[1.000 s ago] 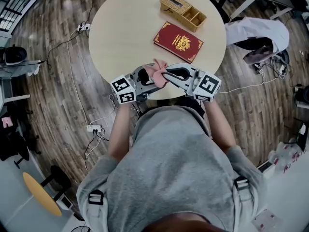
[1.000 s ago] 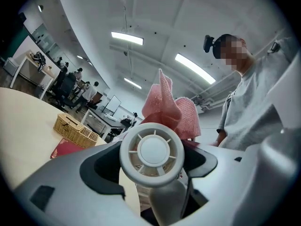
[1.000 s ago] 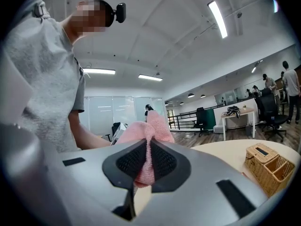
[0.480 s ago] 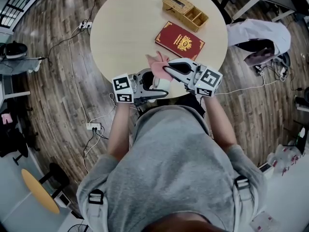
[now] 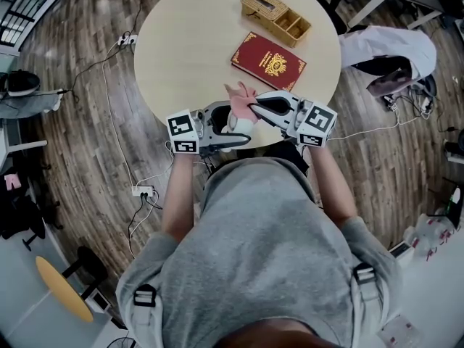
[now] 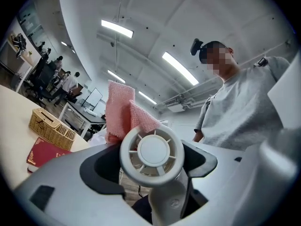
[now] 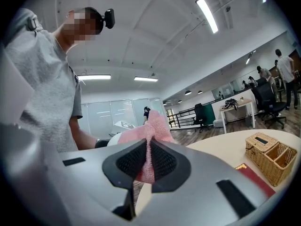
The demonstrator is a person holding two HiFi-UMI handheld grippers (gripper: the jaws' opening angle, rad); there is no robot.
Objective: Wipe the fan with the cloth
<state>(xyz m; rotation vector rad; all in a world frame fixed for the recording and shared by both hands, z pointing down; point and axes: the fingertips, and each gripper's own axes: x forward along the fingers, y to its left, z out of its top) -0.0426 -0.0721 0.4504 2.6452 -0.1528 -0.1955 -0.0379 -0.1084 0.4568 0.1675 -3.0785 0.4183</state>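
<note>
A small white hand-held fan [image 6: 151, 155] with a round slatted head stands upright between the jaws of my left gripper [image 5: 230, 130], which is shut on it. The fan [image 5: 241, 125] shows in the head view just over the near edge of the table. My right gripper [image 5: 250, 106] is shut on a pink cloth [image 7: 149, 140], pinched between its black pads. The cloth [image 5: 240, 100] rises behind the fan's head, and in the left gripper view the cloth [image 6: 123, 113] touches the rim at its upper left.
A round beige table [image 5: 188, 42] carries a red book [image 5: 268, 61] and a wicker box [image 5: 275, 17] at its far right. A white-covered chair [image 5: 388, 49] stands to the right. Cables and a power strip [image 5: 141, 191] lie on the wooden floor.
Both grippers have drifted a little. The cloth has moved from the fan's left side up and over to behind its head, and the fan's white body now shows below it.
</note>
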